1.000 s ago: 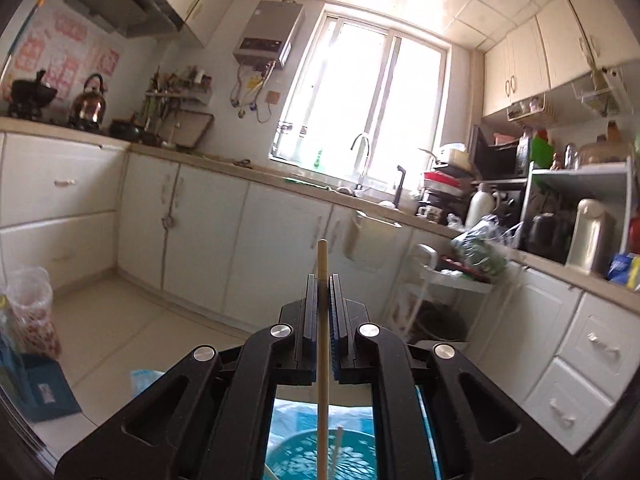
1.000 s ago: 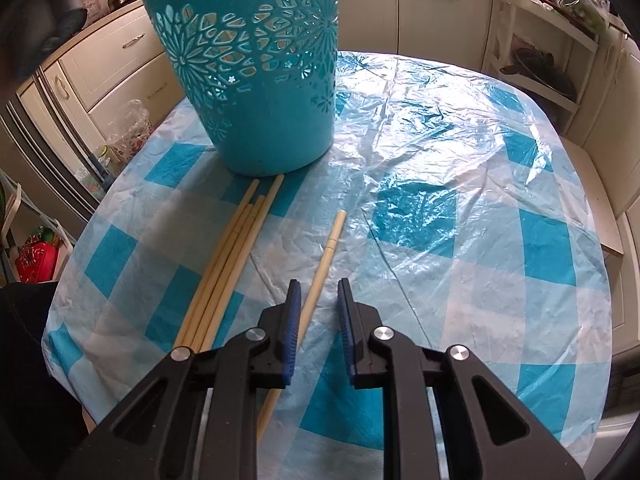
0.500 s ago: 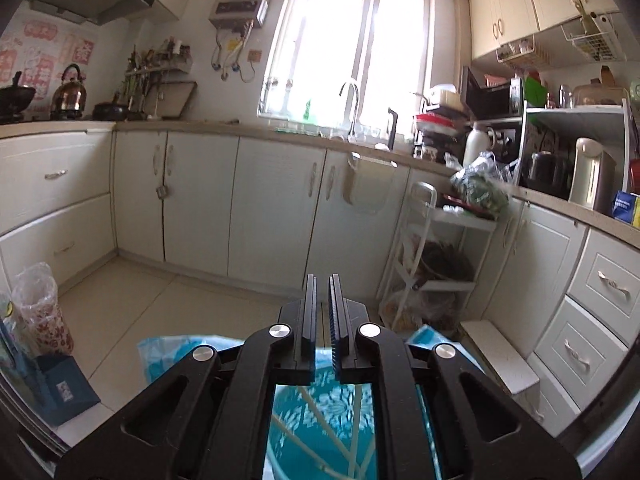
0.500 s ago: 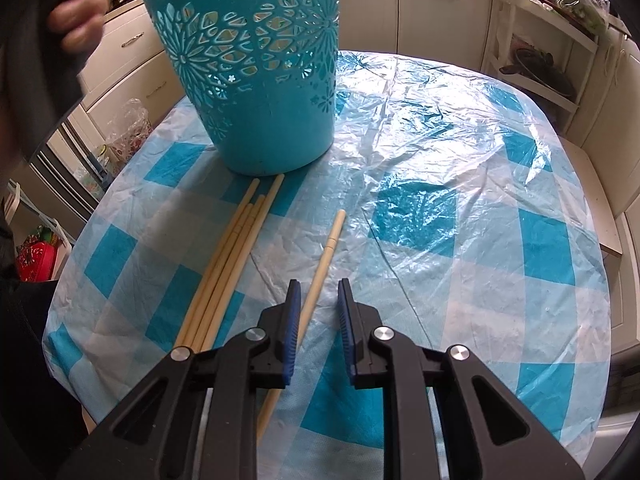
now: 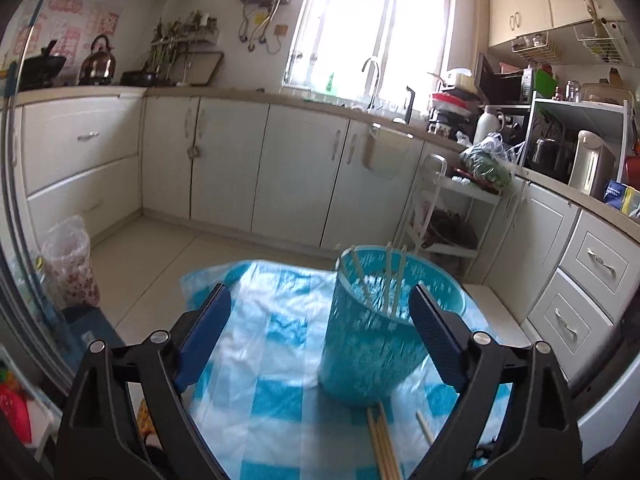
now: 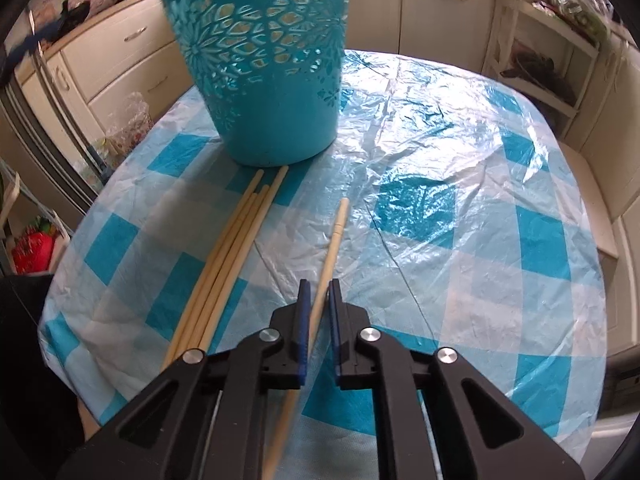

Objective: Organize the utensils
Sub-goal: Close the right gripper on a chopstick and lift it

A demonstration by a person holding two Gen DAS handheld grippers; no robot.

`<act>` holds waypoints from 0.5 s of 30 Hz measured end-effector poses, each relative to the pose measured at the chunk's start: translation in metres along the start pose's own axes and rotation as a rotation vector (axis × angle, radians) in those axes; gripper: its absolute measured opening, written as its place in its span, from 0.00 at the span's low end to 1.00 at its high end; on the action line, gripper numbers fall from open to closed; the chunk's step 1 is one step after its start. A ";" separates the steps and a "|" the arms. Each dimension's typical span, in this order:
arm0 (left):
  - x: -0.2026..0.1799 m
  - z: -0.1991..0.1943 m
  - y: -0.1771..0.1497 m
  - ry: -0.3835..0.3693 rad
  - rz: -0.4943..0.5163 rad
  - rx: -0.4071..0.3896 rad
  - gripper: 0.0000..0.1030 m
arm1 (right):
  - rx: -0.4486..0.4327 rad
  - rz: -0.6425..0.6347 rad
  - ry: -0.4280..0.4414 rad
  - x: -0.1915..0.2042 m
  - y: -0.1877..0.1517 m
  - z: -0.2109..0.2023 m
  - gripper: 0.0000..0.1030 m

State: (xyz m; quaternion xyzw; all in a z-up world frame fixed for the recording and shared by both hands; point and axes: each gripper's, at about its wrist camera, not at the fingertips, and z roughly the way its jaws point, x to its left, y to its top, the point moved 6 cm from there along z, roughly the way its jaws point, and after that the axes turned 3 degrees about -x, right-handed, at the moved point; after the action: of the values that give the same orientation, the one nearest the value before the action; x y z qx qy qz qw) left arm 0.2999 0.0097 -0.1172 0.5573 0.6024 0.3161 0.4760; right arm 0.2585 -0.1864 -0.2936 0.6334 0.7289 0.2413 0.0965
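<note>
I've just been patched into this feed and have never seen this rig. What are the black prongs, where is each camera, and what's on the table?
No robot: a person holds a two-finger gripper in each hand, each with its own fisheye camera. The left gripper is empty, its jaws opening. The right gripper has its jaws clamped on a single chopstick lying on the checked tablecloth. Beside it lies a bundle of chopsticks, in front of the teal basket, which already holds several chopsticks.
</note>
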 end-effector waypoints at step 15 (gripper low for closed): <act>0.043 -0.019 -0.042 0.044 -0.032 0.065 0.89 | -0.190 0.329 0.261 -0.010 0.013 -0.072 0.06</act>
State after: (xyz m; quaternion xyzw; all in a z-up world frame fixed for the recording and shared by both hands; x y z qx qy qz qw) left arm 0.2699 0.0463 -0.1587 0.5558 0.6316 0.3010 0.4491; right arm 0.2398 -0.2120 -0.2263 0.6953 0.5960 0.4012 0.0200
